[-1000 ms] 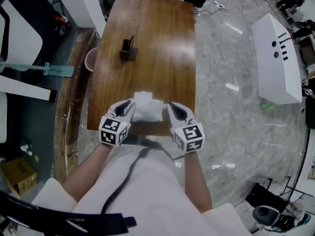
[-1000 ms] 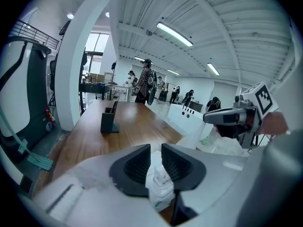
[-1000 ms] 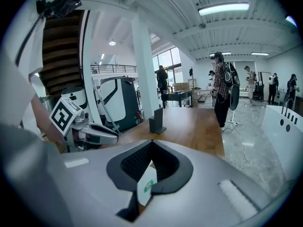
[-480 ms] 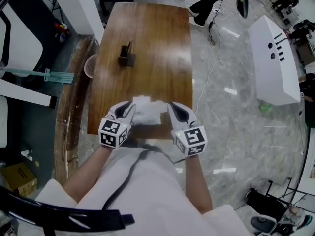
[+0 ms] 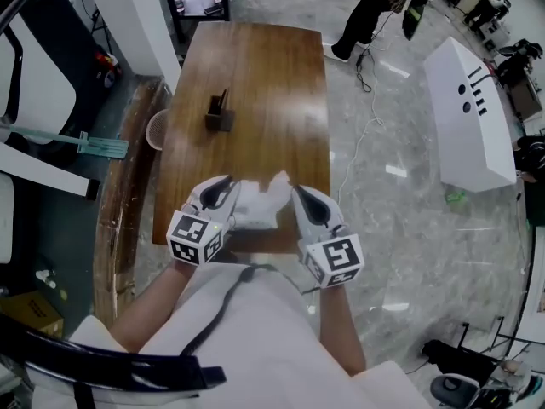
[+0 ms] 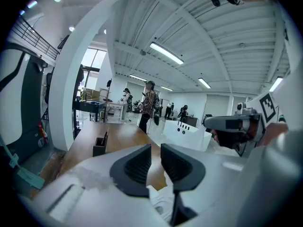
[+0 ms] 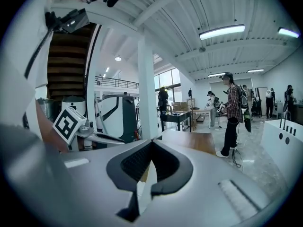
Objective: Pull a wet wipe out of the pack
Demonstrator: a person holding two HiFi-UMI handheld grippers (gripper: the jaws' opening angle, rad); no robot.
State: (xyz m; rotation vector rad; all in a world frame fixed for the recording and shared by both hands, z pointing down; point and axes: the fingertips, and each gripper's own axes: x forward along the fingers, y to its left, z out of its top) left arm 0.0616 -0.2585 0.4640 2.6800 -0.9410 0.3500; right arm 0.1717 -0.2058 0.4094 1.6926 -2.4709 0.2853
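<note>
The white wipes pack [image 5: 254, 207] hangs over the near edge of the wooden table [image 5: 255, 75], held between my two grippers. My left gripper [image 5: 226, 186] grips the pack's left side. In the left gripper view its jaws [image 6: 156, 151] have just been closing, and the white pack [image 6: 160, 203] sits low between them. My right gripper [image 5: 299, 196] is at the pack's right side. A crumpled white wet wipe [image 5: 278, 183] sticks up beside it. In the right gripper view the tips [image 7: 151, 144] meet, with a thin white sheet [image 7: 143, 186] pinched in them.
A small dark holder [image 5: 220, 116] stands on the table farther out. A round pink basket [image 5: 157, 105] sits by the table's left side. To the right is a white cabinet [image 5: 470, 109] on the marble floor. A person [image 5: 368, 14] stands beyond the table's far end.
Both grippers have risen together and carried the pack up off the table. A white tuft of wipe now pokes up next to the right gripper.
</note>
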